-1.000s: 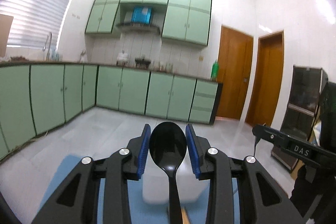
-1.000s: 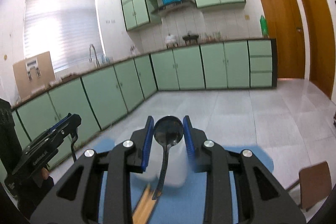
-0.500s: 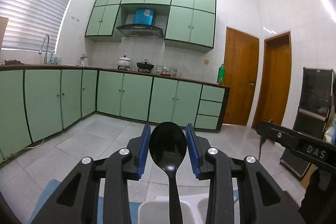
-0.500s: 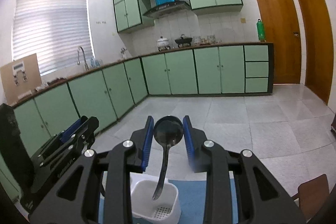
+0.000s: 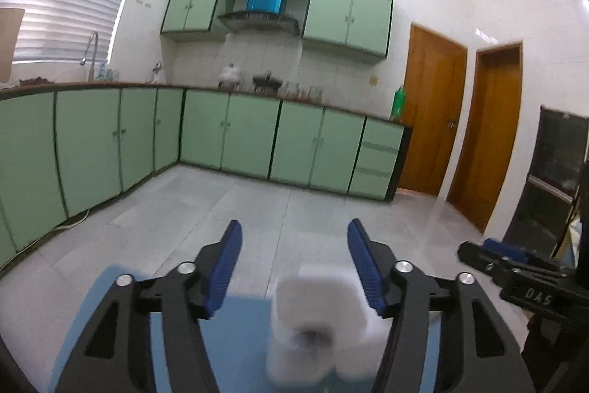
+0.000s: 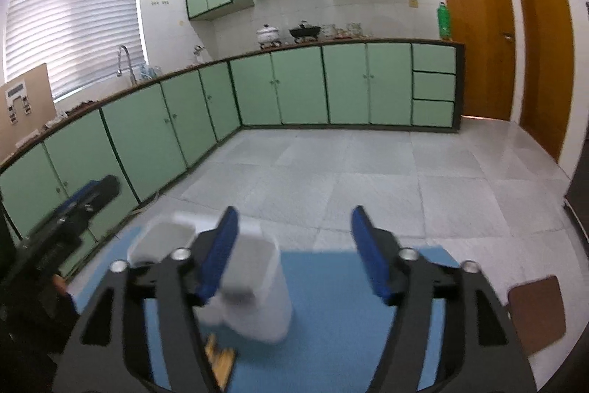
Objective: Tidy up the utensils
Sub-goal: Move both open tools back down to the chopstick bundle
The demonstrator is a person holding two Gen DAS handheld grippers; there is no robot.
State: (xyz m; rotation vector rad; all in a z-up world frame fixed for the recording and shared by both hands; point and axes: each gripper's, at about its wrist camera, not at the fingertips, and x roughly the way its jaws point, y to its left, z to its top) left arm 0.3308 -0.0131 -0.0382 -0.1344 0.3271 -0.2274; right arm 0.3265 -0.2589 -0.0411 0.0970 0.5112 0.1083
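Caddy (image 6: 257, 286) white, compartmented (blurred); both tongs (image 5: 292, 264) (image 6: 292, 249) opening, nothing between.

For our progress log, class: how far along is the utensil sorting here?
Done: both spoons gripped a moment ago are gone, likely dropped into the white holder. In hand: nothing; the left claw and right claw are opening, empty. Left: wooden pieces lie on the blue mat beside the holder.
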